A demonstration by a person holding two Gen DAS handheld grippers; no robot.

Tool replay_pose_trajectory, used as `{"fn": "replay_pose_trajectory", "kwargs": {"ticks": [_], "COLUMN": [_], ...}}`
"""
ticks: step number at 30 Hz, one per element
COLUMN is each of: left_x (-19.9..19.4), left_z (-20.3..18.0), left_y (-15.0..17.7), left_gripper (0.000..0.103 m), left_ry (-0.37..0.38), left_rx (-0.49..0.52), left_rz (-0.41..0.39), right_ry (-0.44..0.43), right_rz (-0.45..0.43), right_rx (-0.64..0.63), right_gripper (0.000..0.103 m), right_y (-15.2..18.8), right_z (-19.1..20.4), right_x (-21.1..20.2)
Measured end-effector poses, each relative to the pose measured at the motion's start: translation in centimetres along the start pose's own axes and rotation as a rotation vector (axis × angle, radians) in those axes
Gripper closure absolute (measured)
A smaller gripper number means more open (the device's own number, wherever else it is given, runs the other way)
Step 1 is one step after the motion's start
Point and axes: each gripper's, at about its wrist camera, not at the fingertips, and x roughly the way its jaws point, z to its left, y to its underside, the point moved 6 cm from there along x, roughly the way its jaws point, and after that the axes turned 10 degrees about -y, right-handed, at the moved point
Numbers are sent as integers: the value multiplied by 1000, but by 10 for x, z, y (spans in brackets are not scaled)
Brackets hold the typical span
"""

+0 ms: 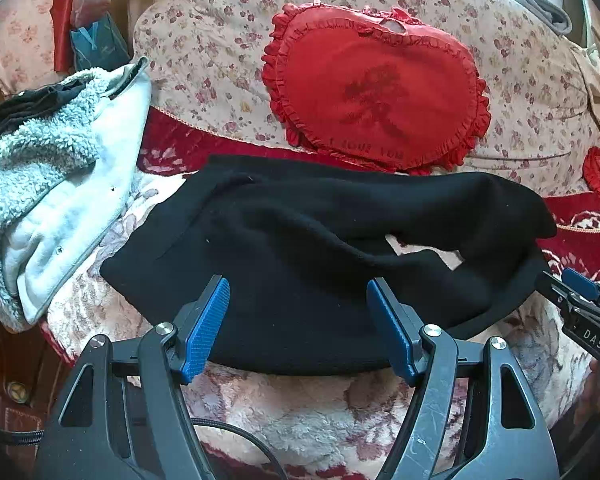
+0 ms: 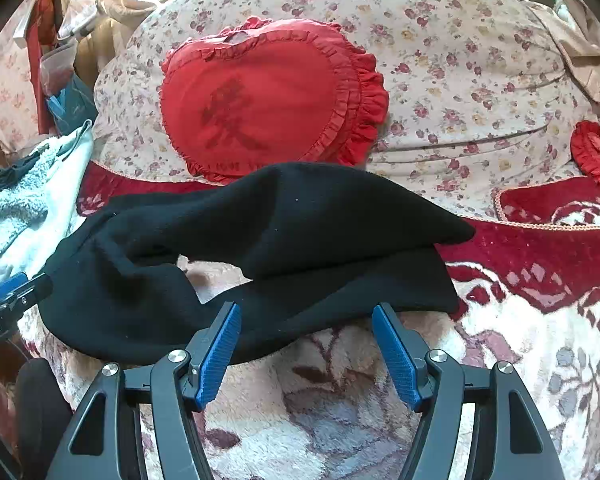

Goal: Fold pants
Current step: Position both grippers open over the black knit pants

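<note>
A bedroom in a home: a plush red-and-cream floral blanket (image 2: 500, 320) covers the bed, with a flower-print quilt (image 2: 460, 80) heaped at the far side, a red heart-shaped frilled cushion (image 1: 376, 88) on it, and a fleece-lined jacket (image 1: 60, 184) at left.

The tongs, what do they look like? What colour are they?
Both the left tongs and the right tongs have dark grey plastic arms with triangle-shaped holes and round silver screws. Their fingers wear bright blue bumpy pads. A thin black cable runs under the left tongs. White letters are printed on the side of each.
</note>
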Motion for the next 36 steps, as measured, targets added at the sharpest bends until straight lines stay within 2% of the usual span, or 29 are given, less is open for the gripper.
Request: {"fn": "replay_pose_trajectory", "kwargs": {"ticks": [16,36], "left_x": [17,45], "left_z": [-1,-2], "left_y": [5,7], "left_gripper": [31,31], "left_ry": [-7,-25], "left_rx": [-1,-4], "left_rz": [30,70], "right_ry": [-35,-111], "right_rz": [38,119], "right_rx": [-13,-33], "right_gripper": [36,36], "right_y": [-1,-6], "right_z": [13,35], "right_x": [19,63]}}
